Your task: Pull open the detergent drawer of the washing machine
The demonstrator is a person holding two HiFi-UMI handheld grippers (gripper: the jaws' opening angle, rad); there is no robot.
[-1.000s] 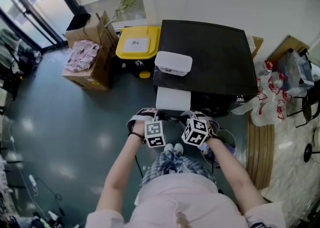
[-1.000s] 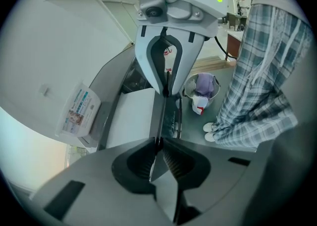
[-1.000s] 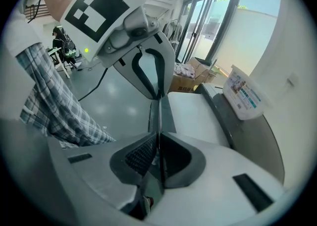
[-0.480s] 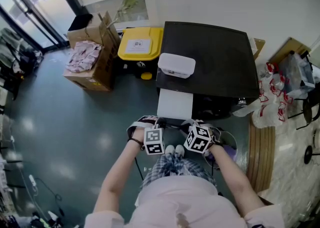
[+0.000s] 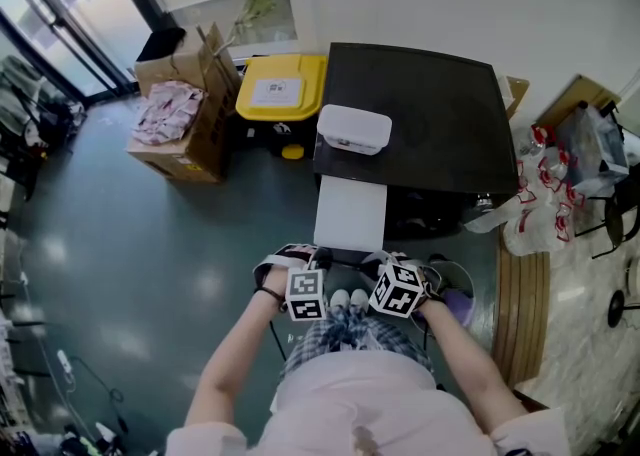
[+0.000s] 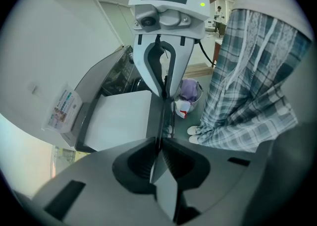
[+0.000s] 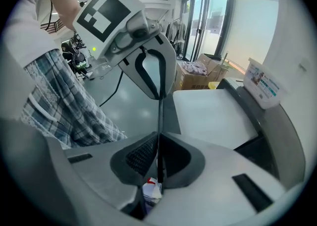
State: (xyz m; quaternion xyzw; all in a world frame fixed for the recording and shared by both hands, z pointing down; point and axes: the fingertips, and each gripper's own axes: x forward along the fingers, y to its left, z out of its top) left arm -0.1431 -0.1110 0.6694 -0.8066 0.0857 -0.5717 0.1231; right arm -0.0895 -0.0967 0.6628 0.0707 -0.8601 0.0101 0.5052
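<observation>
- Where the washing machine (image 5: 420,114) faces the person, the head view shows its white drawer (image 5: 350,212) pulled well out of the front, reaching toward the person's shoes (image 5: 347,297).
- The left gripper (image 5: 316,262) and the right gripper (image 5: 378,264) both meet the drawer's near edge, one toward each corner, with their marker cubes side by side.
- A white box (image 5: 353,129) sits on the machine's dark top, close to the front and just behind the drawer.
- On the floor to the machine's left stands a yellow bin (image 5: 275,84), with a cardboard box (image 5: 185,114) holding cloth beyond it; a basket (image 5: 455,294) stands just outside the right gripper.
- In the left gripper view, the left gripper (image 6: 159,145) has its jaws drawn narrow, pinching the thin dark front edge of the drawer (image 6: 119,121).
- That edge runs straight ahead to the right gripper (image 6: 165,93), which clamps it from the far end.
- The drawer's flat white face lies to one side of the edge, and checked trousers (image 6: 252,96) stand on the other.
- In the right gripper view, the right gripper (image 7: 158,150) is likewise closed tight on the same dark edge.
- The left gripper (image 7: 159,96) grips it opposite, and the white drawer (image 7: 210,116) stretches from the edge back to the machine.
</observation>
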